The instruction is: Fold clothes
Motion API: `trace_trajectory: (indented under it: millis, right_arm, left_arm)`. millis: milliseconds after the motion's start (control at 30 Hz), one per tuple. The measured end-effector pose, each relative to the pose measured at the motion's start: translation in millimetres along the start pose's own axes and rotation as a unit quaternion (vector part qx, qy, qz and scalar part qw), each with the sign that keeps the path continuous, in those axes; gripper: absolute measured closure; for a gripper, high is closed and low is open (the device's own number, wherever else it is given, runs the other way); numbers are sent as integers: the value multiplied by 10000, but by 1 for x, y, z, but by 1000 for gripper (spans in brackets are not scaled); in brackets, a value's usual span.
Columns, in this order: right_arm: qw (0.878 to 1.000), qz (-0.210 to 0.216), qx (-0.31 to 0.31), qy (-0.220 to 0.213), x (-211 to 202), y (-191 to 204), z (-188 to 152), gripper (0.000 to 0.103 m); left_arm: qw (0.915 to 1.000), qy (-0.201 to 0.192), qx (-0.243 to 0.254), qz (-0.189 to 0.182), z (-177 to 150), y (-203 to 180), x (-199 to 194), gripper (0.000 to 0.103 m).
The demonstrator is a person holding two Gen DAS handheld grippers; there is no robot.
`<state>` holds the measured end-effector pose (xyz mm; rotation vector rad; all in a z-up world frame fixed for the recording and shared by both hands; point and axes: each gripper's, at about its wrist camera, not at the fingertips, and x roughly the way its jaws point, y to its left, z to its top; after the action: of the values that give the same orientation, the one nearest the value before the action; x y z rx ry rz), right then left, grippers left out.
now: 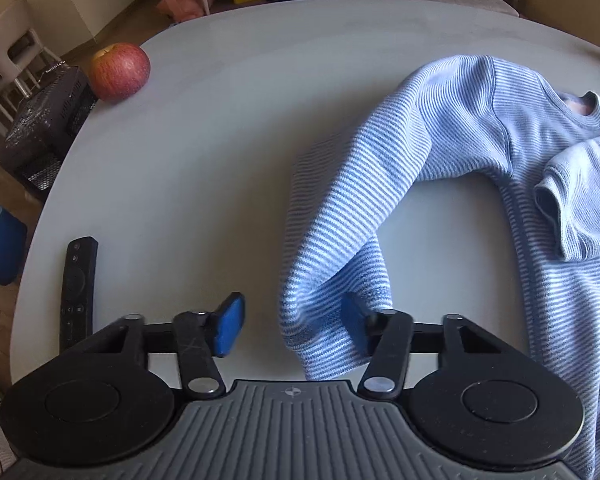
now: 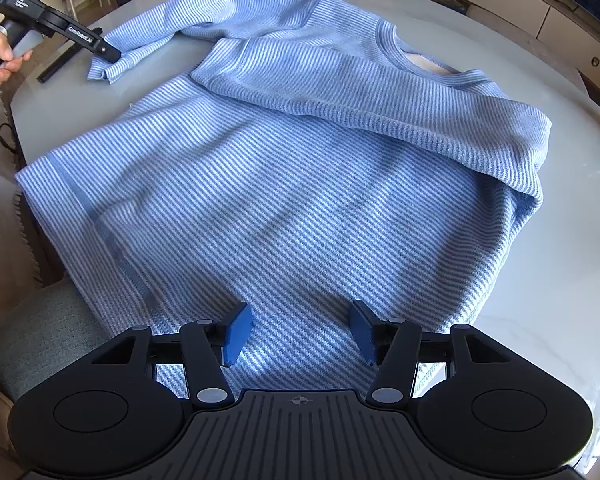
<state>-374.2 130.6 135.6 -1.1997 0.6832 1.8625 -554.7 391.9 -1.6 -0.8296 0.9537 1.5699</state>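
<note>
A blue and white striped long-sleeved sweater (image 2: pixel 284 184) lies spread on the white table (image 2: pixel 560 264). Its right sleeve (image 2: pixel 380 96) is folded across the chest. Its left sleeve (image 1: pixel 340 216) stretches toward my left gripper (image 1: pixel 294 326), whose jaws stand wide open, with the sleeve's cuff (image 1: pixel 320 332) draped between the blue pads, against the right one. In the right wrist view the left gripper (image 2: pixel 108 54) sits at the cuff (image 2: pixel 104 70). My right gripper (image 2: pixel 300 330) is open and empty just above the sweater's lower hem.
A red apple (image 1: pixel 119 71) sits at the table's far left edge. A black remote control (image 1: pixel 78 288) lies near the left edge beside my left gripper. A dark mesh box (image 1: pixel 44 132) and chairs stand off the table to the left.
</note>
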Motion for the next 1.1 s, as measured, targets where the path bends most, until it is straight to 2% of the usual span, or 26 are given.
trace_trajectory:
  millis: [67,167,233,333,467,600,733,800,900,1100]
  right_arm:
    - [10000,-7,-7,-9,0,1,0,44]
    - [10000,-9,2,-35,0,1,-1,44]
    - [10000,-1,7,-61,0,0,-2,44]
    - [10000,6,-1,-89,0,0,-3,44]
    - [9999,23,-22,-115,0,0,-4,43]
    - [9998,56,-31,-172,1,-1,-5,39]
    - [9997,47,-62,-252,2,1,-7,35]
    - [9996,55,-49,-284,2,1,-8,34]
    - [9993,97,-49,-358,1,-1,-11,34]
    - [9989,157,-83,-430,1,-3,-16,33]
  left_arm:
    - [10000,2,-62,-61,0,-1,0,91]
    - [9999,-56,-105,-77,2,-3,-4,97]
    - [9996,-126,-149,-208,4,-7,-13,97]
    - [9964,-320,-273,-742,10,-14,-35,98]
    - [9909,-596,72,-1206,23,-45,-70,98]
    - [9790,-889,601,-1731,35,-95,-105,98]
    - [9653,-1039,1111,-2124,43,-152,-124,98]
    - [9607,-1063,1305,-2210,46,-179,-126,98]
    - [9582,-999,1657,-2106,49,-211,-118,97]
    - [9590,-507,1901,-2040,43,-244,-76,97]
